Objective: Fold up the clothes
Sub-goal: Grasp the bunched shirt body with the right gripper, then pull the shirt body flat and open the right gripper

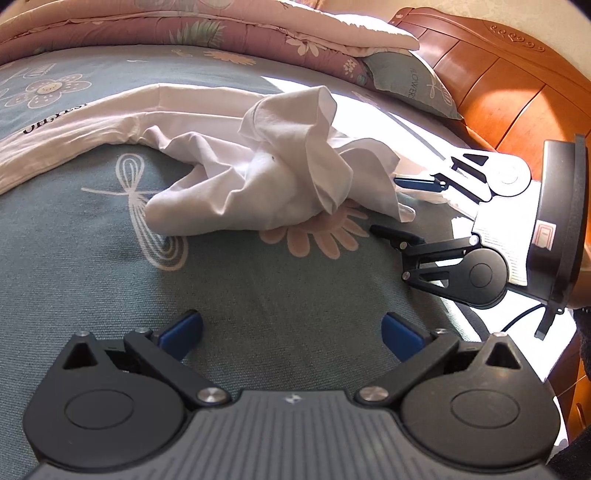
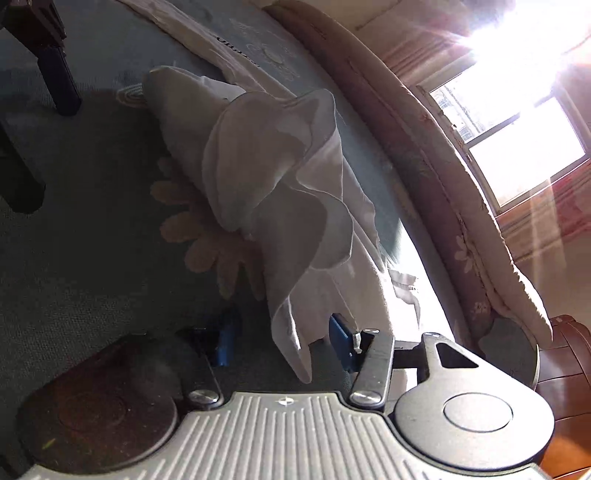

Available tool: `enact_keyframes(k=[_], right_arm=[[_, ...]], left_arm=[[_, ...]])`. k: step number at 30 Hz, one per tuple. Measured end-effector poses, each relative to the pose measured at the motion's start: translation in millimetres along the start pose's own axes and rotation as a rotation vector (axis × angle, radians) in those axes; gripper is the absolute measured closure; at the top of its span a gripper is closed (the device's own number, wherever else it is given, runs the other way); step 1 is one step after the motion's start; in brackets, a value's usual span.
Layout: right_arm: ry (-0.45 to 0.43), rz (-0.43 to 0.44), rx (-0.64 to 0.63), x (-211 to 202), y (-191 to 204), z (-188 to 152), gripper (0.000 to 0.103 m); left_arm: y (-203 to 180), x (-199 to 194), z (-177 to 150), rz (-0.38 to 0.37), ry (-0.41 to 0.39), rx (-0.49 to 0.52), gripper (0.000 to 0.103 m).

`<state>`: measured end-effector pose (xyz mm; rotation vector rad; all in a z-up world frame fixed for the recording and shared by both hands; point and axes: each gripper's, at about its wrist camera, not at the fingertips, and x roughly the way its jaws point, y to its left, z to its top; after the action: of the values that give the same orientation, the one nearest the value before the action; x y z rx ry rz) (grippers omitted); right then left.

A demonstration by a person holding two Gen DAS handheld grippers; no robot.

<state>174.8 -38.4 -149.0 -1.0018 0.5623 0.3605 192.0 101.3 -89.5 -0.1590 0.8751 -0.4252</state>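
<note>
We are over a bed whose teal sheet (image 1: 258, 295), printed with daisies and dragonflies, fills most of both views. Along its far side lies a folded pink floral quilt (image 1: 221, 29), with a teal pillow (image 1: 406, 85) beside it and a carved wooden headboard (image 1: 498, 74) behind. In the right wrist view a bright window (image 2: 517, 129) glares past the quilt.

On the sheet lies our white garment (image 1: 280, 173) — one long part stretches flat toward the left edge, the rest is bunched in a crumpled heap over a pink daisy print.

Our right gripper (image 1: 402, 206) comes in from the right at the heap's near corner. In its own camera a hanging point of the cloth drops between the blue pads (image 2: 341, 341), which stand partly apart; we cannot see them pressing the fabric.

Our left gripper (image 1: 291, 336) hovers above bare sheet, near the heap but apart from it — its jaws wide, nothing between them.
</note>
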Motion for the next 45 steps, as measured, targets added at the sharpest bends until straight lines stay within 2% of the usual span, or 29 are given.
enact_keyframes(k=[4,6,8,11,14,17,29,33,39,45], right_arm=[[0.011,-0.025,-0.01,24,-3,16,0.049],[0.028,-0.036,-0.035,26,4,19,0.061],[0.042,-0.055,-0.034,23,20,14,0.091],[0.041,-0.108,-0.031,24,29,13,0.091],[0.067,-0.03,0.065,26,6,18,0.091],[0.055,0.036,0.096,16,-16,15,0.093],[-0.024,0.021,0.103,-81,-66,-11,0.094],[-0.007,0.016,0.099,-104,-79,-21,0.094],[0.068,0.006,0.11,-134,-84,-53,0.094],[0.179,0.089,0.151,-139,-68,-92,0.094]], left_arm=[[0,-1,-2,0.002,-0.008,-0.003,0.001],[0,-2,-3,0.001,-0.015,-0.001,0.001],[-1,-1,-4,0.0,-0.013,0.012,0.001],[-3,-1,-4,0.009,-0.01,0.035,0.001],[-3,-2,-3,0.008,0.002,0.031,0.001],[-3,-7,-6,0.007,0.009,0.028,0.001],[-13,-31,-21,0.048,0.015,0.033,0.001],[-23,-37,-22,0.048,0.0,0.06,0.001],[-35,-46,-24,0.029,-0.019,0.087,0.001],[-40,-50,-26,0.029,-0.024,0.099,0.001]])
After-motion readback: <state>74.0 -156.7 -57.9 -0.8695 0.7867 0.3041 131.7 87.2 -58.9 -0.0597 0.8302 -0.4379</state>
